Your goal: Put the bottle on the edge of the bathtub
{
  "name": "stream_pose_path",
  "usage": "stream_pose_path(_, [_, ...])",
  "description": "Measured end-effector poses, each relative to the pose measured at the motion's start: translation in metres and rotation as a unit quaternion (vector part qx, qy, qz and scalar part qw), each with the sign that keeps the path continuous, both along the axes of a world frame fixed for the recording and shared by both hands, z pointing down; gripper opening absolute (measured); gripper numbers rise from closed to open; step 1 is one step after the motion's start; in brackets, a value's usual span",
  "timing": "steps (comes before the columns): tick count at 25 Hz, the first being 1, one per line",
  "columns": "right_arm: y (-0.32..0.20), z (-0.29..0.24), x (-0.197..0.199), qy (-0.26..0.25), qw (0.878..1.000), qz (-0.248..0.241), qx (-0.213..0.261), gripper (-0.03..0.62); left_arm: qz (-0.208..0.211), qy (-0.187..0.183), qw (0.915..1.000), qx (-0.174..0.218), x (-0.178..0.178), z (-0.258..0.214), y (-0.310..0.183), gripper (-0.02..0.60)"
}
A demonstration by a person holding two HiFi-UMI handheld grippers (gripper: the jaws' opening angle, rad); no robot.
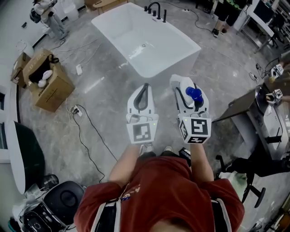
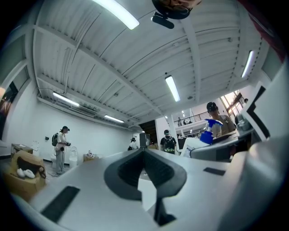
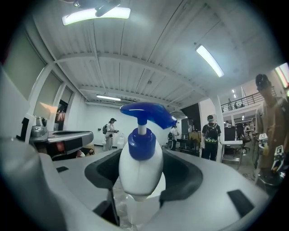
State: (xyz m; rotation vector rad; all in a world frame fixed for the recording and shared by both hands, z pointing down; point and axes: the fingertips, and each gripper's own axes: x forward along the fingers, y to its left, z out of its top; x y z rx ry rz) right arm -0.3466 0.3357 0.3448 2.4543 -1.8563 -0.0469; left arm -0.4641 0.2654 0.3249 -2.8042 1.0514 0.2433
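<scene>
In the head view a white bathtub (image 1: 186, 43) stands on the grey floor ahead of me, with a black faucet (image 1: 156, 11) at its far end. My right gripper (image 1: 186, 85) is shut on a white bottle (image 1: 187, 86) with a blue pump top, held level short of the tub's near end. The right gripper view shows that bottle (image 3: 140, 168) upright between the jaws of the right gripper (image 3: 142, 155), pump head pointing right. My left gripper (image 1: 144, 87) hangs beside it, jaws shut and nothing in them; its tips (image 2: 144, 151) meet in the left gripper view.
An open cardboard box (image 1: 47, 80) sits on the floor at left, with a black cable (image 1: 87, 132) trailing toward me. A desk with equipment (image 1: 268, 111) and a black chair (image 1: 247, 168) stand at right. Several people stand far off in the room.
</scene>
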Motion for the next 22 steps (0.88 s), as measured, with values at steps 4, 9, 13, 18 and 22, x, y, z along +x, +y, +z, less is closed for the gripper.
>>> stream_pose_path(4, [-0.009,0.0,-0.02,0.009,1.0,0.013,-0.003,0.272,0.009,0.007,0.9999,-0.005,-0.02,0.001,-0.012,0.017])
stream_pose_path(9, [-0.015,-0.003,-0.033,0.019,1.0,0.025,-0.001,0.272,0.032,-0.001,0.9995,0.002,-0.029,0.001,-0.013,0.017])
stream_pose_path(13, [-0.02,-0.001,-0.039,0.021,0.999,0.029,0.001,0.272,0.032,-0.005,0.9994,-0.008,-0.035,0.007,-0.021,0.017])
stream_pose_path(18, [-0.026,0.004,-0.036,0.019,0.999,0.037,-0.005,0.272,0.035,-0.01,0.9993,-0.01,-0.038,0.014,-0.029,0.017])
stream_pose_path(22, [-0.032,0.005,-0.028,0.018,0.999,0.039,0.0,0.272,0.033,-0.017,0.9993,-0.008,-0.034,0.021,-0.037,0.015])
